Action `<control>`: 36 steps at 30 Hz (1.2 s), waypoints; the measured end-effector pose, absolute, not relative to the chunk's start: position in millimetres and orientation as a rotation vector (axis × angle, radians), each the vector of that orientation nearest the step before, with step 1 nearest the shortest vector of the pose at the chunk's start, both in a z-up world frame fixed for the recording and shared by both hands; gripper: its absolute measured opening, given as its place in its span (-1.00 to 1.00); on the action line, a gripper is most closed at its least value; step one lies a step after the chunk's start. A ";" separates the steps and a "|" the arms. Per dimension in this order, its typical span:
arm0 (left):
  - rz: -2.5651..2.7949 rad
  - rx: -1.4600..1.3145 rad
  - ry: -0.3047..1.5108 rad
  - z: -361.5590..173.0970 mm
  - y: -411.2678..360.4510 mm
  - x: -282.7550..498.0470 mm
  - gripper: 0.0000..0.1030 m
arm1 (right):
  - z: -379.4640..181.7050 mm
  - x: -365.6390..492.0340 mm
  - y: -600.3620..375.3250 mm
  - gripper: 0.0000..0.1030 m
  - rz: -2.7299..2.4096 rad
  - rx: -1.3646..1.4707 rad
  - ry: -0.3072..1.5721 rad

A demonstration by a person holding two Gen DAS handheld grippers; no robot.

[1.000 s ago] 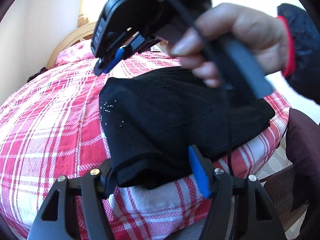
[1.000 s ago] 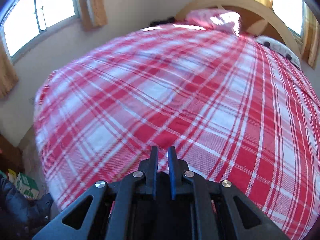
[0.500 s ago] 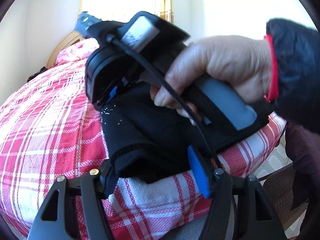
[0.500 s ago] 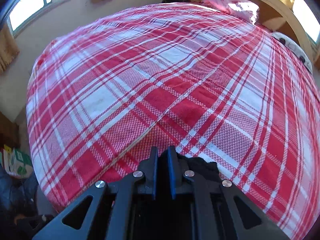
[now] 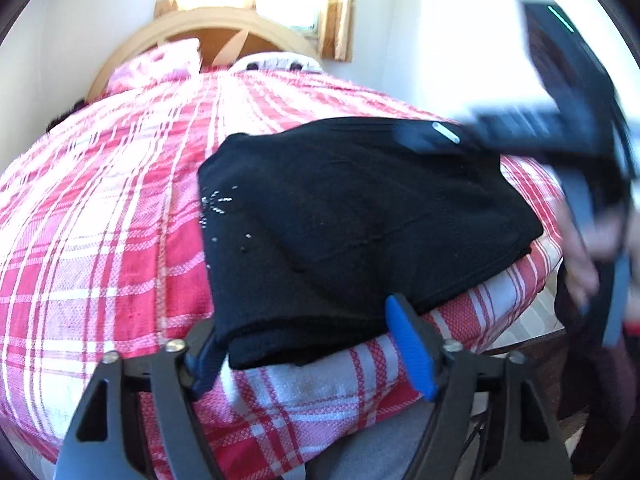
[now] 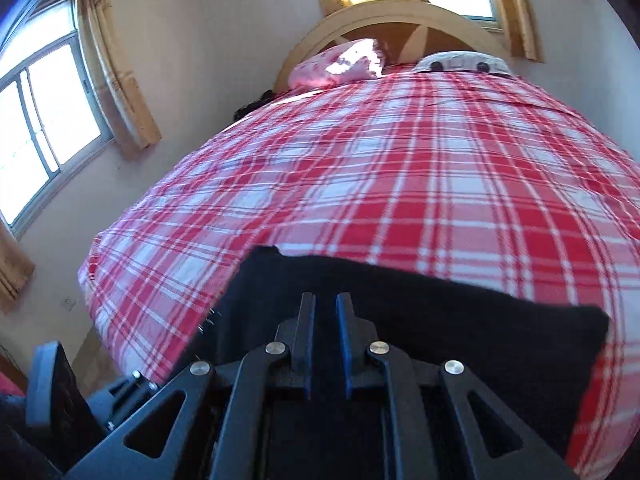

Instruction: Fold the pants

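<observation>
Both wrist views sit low at the bed's (image 5: 100, 216) foot, facing the headboard (image 6: 400, 16), sharing the close-up black pants (image 5: 360, 216).

You are in a home bedroom: a bed (image 6: 440, 184) with red plaid cover, arched wooden headboard (image 6: 400, 16), pillows (image 6: 340, 66), and curtained windows (image 6: 48, 120).

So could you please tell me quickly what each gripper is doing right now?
Left gripper: open, jaws either side of the pants' near edge.
Right gripper: nearly shut, holding nothing.
</observation>
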State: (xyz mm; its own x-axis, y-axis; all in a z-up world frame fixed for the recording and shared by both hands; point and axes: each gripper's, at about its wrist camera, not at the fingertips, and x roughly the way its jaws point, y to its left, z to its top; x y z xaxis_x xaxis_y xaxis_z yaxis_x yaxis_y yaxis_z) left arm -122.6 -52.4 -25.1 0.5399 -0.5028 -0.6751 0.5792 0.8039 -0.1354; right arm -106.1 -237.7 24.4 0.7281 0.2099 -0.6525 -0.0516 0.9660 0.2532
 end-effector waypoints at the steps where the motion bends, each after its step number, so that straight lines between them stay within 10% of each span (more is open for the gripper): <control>1: -0.627 0.102 0.780 -23.6 -47.9 -116.8 0.71 | 20.9 -118.8 -244.9 -0.74 0.099 0.216 0.742; 12: -0.403 0.105 0.746 2.3 -9.1 -58.5 0.83 | -15.3 -170.9 -268.9 0.02 0.044 0.381 0.626; 36: -0.583 -0.116 0.957 -29.7 -50.6 -16.6 0.97 | -45.0 -237.8 -372.2 0.39 -0.231 0.829 0.429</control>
State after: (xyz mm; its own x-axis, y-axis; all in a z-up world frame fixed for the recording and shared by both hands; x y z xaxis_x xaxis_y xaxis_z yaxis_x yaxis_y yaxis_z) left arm -16.6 -50.6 -29.7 0.4360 -0.5172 -0.7365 0.4177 0.8412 -0.3435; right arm -237.8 -372.2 -45.0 0.8903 -0.0323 -0.4542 0.3611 0.6575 0.6612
